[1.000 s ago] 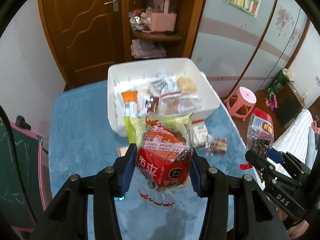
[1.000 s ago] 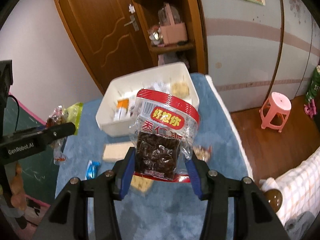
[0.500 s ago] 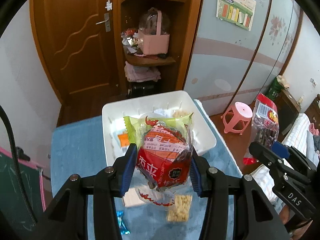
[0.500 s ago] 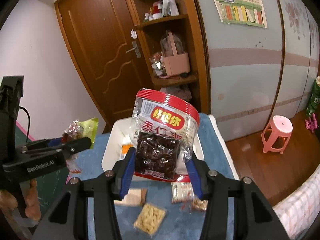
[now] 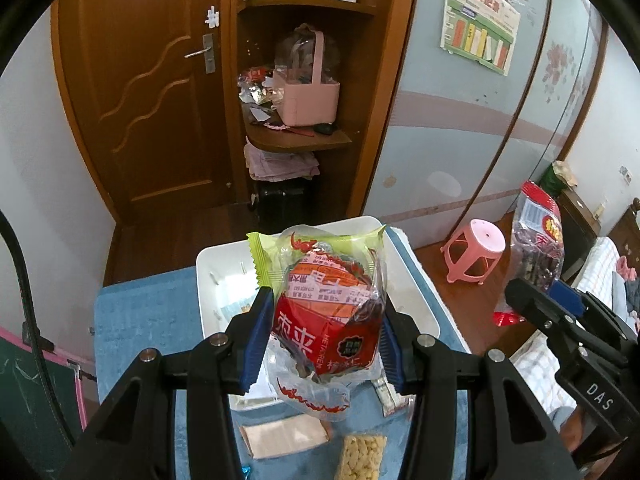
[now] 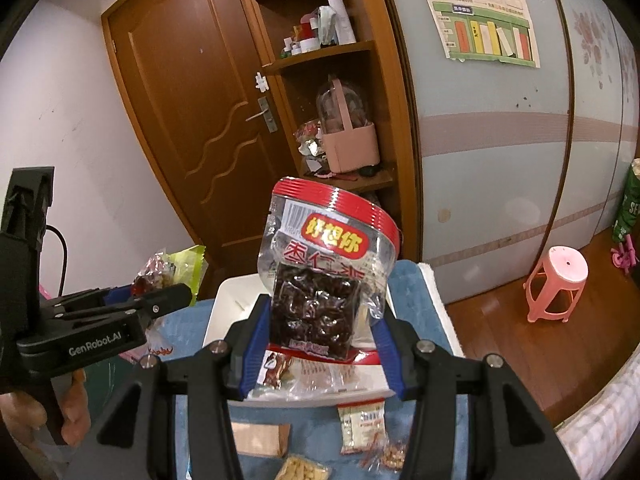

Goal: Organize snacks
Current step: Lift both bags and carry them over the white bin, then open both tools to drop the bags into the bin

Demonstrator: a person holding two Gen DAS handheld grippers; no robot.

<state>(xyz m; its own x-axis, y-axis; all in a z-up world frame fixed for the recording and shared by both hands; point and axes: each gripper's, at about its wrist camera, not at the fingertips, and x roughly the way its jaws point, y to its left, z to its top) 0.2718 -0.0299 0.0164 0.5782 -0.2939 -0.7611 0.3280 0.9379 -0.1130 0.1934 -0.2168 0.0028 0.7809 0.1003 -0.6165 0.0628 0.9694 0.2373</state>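
My left gripper (image 5: 322, 340) is shut on a red and green snack pack (image 5: 326, 312), held up above the blue table. My right gripper (image 6: 320, 344) is shut on a clear bag of dark dates with a red top (image 6: 324, 276). The white snack bin (image 5: 412, 292) sits on the table behind both packs and is mostly hidden by them; it also shows in the right wrist view (image 6: 236, 292). Each gripper appears in the other's view: the right gripper (image 5: 532, 304) with its date bag, the left gripper (image 6: 160, 300) with its pack.
Loose snack packs lie on the blue tablecloth (image 5: 140, 312) in front of the bin: a beige wafer pack (image 5: 284, 434), a peanut pack (image 5: 360, 456), small packs (image 6: 362, 426). A pink stool (image 6: 558, 284), a wooden door (image 5: 148, 92) and a shelf with a pink basket (image 5: 308, 96) stand behind.
Both grippers have risen and pulled back with their packs still held. The bin now sits lower in view and more of the room shows.
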